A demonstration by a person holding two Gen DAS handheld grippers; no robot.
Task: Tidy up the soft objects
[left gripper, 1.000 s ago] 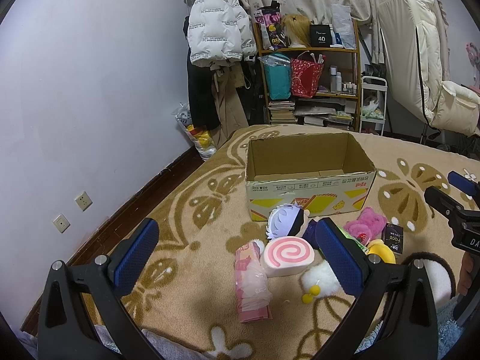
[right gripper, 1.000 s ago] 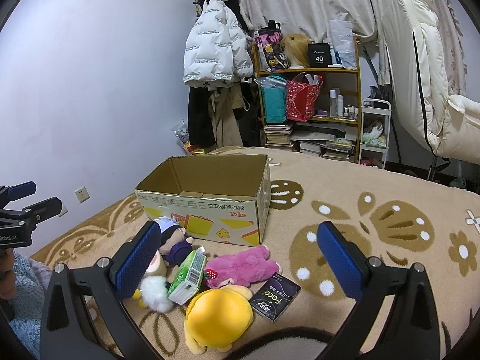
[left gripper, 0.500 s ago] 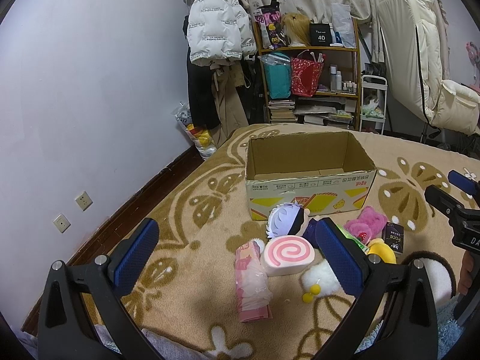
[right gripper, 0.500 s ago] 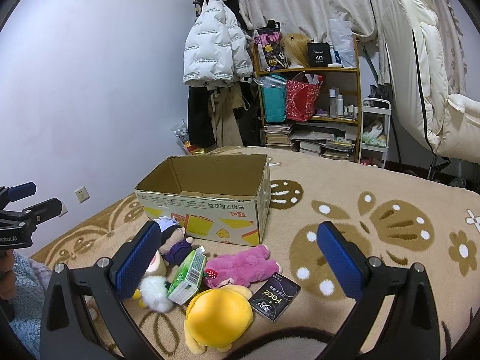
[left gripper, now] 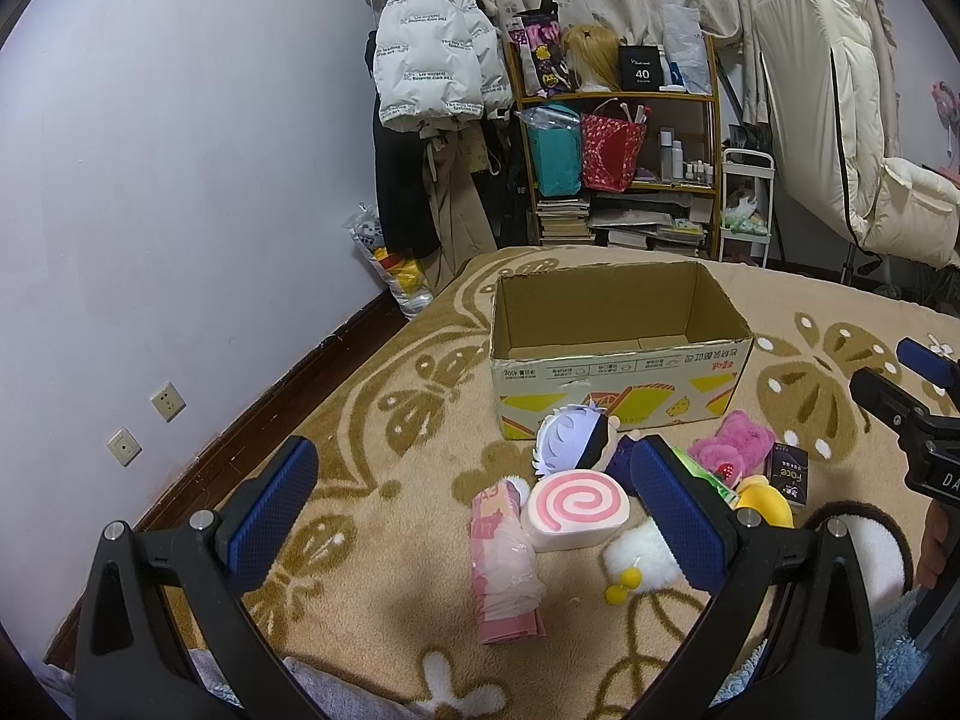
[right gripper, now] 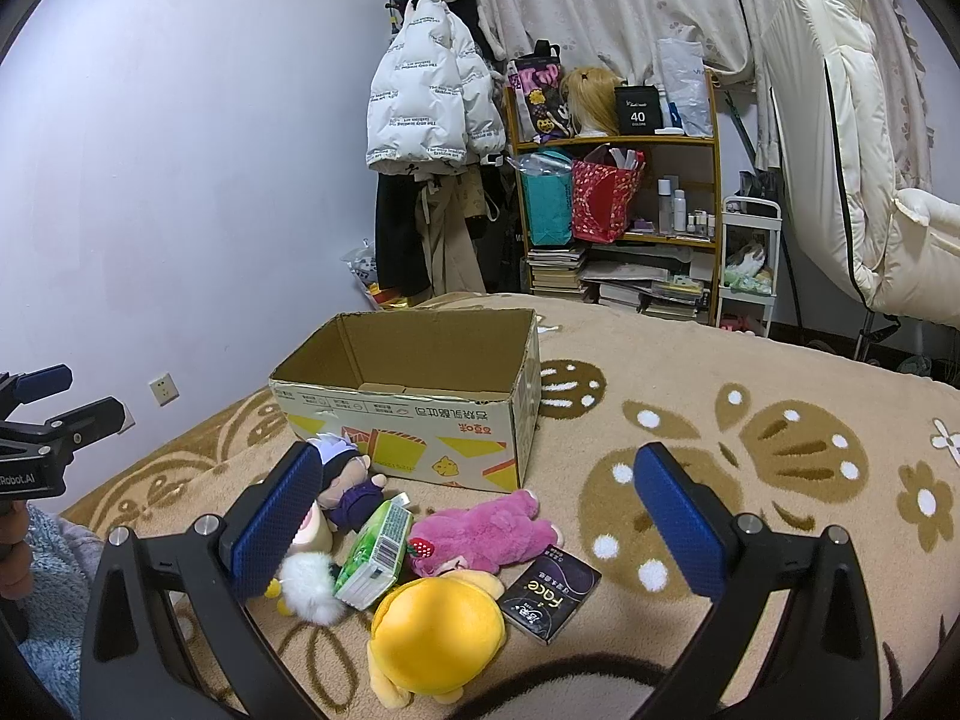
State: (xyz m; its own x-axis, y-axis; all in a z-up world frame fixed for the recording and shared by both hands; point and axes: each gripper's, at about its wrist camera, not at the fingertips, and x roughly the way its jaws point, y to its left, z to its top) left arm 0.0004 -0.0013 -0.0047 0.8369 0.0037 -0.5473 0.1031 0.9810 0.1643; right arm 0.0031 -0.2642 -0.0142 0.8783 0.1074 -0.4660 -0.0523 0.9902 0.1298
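An open, empty cardboard box [left gripper: 618, 354] [right gripper: 414, 420] stands on the patterned bed cover. In front of it lie soft things: a white-haired doll [left gripper: 570, 438] [right gripper: 348, 480], a pink swirl-roll cushion [left gripper: 576, 510], a pink tissue pack [left gripper: 504, 564], a white fluffy toy [left gripper: 636, 558] [right gripper: 309, 588], a pink plush bear [left gripper: 732, 444] [right gripper: 486, 534], a yellow plush [right gripper: 438, 636] [left gripper: 762, 498], and a green packet [right gripper: 375, 552]. My left gripper [left gripper: 474, 510] is open and empty above the pile. My right gripper [right gripper: 480, 528] is open and empty above the pink bear.
A black "Face" box [right gripper: 552, 591] [left gripper: 789, 471] lies beside the plush toys. A loaded shelf [left gripper: 624, 168] and hanging white jacket [left gripper: 438, 60] stand at the back. A cream recliner [right gripper: 864, 180] is at the right. The wall [left gripper: 150, 240] runs along the left.
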